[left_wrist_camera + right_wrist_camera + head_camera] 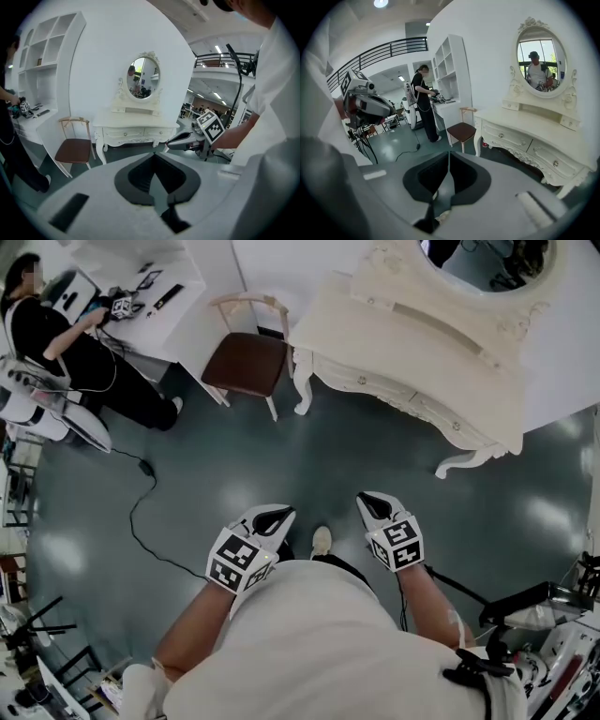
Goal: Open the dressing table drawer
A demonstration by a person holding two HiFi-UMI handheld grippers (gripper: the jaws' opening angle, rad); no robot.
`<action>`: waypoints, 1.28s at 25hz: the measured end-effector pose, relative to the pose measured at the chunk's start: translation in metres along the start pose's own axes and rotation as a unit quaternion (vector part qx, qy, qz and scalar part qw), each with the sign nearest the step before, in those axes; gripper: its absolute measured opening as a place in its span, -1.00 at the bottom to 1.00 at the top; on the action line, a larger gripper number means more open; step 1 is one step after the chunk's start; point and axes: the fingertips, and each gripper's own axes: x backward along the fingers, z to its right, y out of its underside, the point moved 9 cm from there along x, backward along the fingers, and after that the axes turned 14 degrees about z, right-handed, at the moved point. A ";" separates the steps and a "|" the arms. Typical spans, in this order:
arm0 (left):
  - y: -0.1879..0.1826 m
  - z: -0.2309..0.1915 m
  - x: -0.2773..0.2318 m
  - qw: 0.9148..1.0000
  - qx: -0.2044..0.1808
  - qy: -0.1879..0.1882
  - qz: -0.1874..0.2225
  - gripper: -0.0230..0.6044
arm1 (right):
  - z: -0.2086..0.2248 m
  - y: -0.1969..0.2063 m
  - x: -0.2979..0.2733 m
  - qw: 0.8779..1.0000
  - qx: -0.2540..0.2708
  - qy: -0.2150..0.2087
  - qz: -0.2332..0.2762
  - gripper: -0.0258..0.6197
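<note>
**Head view.** Both grippers are held low in front of the person, over the grey floor. The left gripper and the right gripper sit side by side and point toward the far side. The dressing table stands far right against the wall, well apart from both. A chair is just left of it. A person is busy at a white worktop at far left. A cable trails across the floor on the left.

**Left gripper view.** The fingers are together with nothing between them. Beyond them the table faces the camera, with an oval mirror on top. Two drawers sit in its front, the left drawer and the right drawer. Both look pushed fully in. The right gripper juts in from the right.

**Right gripper view.** These fingers are also together and empty. The table lies to the right, seen at an angle. Each drawer front carries a small knob.

**Step in hand.** This reads as the approach. The task proper is not begun, since no drawer is touched and both are closed.

**Next move.**
- Close the gap to the table and settle on one drawer.
- Part one gripper's fingers and line them up either side of its knob.
- Clamp on the knob and draw straight back toward the person.

The knob is small and rounded, so a skewed grip or a sideways pull would likely slip off.
</note>
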 end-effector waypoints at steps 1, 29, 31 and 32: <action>-0.004 -0.009 -0.010 1.000 0.004 0.002 -0.002 -0.92 | 0.008 -0.003 -0.008 1.000 -0.003 0.001 -0.001 -0.88; -0.174 -0.374 -0.158 0.992 0.036 0.116 0.023 -0.92 | 0.205 -0.160 -0.310 0.966 -0.107 0.235 0.012 -0.78; -0.183 -0.385 -0.165 0.993 0.043 0.104 0.023 -0.92 | 0.234 -0.170 -0.328 0.963 -0.112 0.244 0.015 -0.77; -0.187 -0.392 -0.170 0.994 0.043 0.098 0.022 -0.92 | 0.251 -0.174 -0.338 0.961 -0.114 0.250 0.018 -0.76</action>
